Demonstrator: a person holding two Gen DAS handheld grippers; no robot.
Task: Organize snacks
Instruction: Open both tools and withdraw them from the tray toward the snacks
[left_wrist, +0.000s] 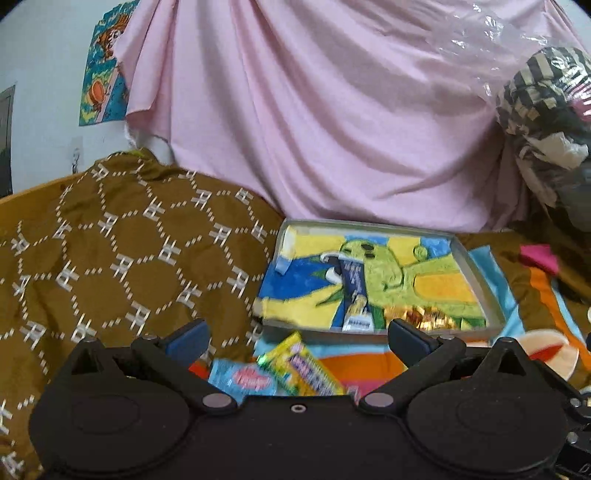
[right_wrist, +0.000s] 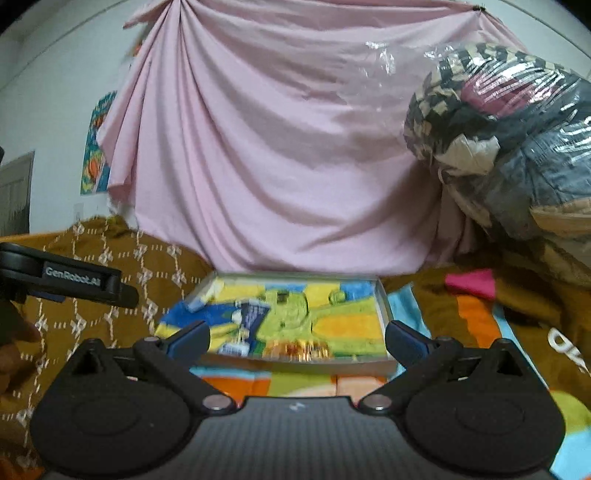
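A shallow grey tray (left_wrist: 480, 275) lined with a bright cartoon towel lies ahead on the bed. Inside it are a dark blue snack packet (left_wrist: 354, 291) and gold-wrapped sweets (left_wrist: 424, 317) near its front edge. In front of the tray lie a yellow snack packet (left_wrist: 303, 363) and a light blue one (left_wrist: 245, 380). My left gripper (left_wrist: 295, 338) hangs open above these two, with nothing between its fingers. In the right wrist view the same tray (right_wrist: 384, 299) shows the blue packet (right_wrist: 251, 321) and gold sweets (right_wrist: 303, 349). My right gripper (right_wrist: 297, 338) is open and empty before it.
A brown patterned blanket (left_wrist: 122, 251) is heaped on the left. Pink cloth (left_wrist: 314, 122) hangs behind the tray. A plastic-wrapped bundle of clothes (right_wrist: 509, 147) bulges at the right. A colourful striped towel (left_wrist: 369, 363) covers the bed under the tray. The left gripper's arm (right_wrist: 74, 280) juts in at the right view's left edge.
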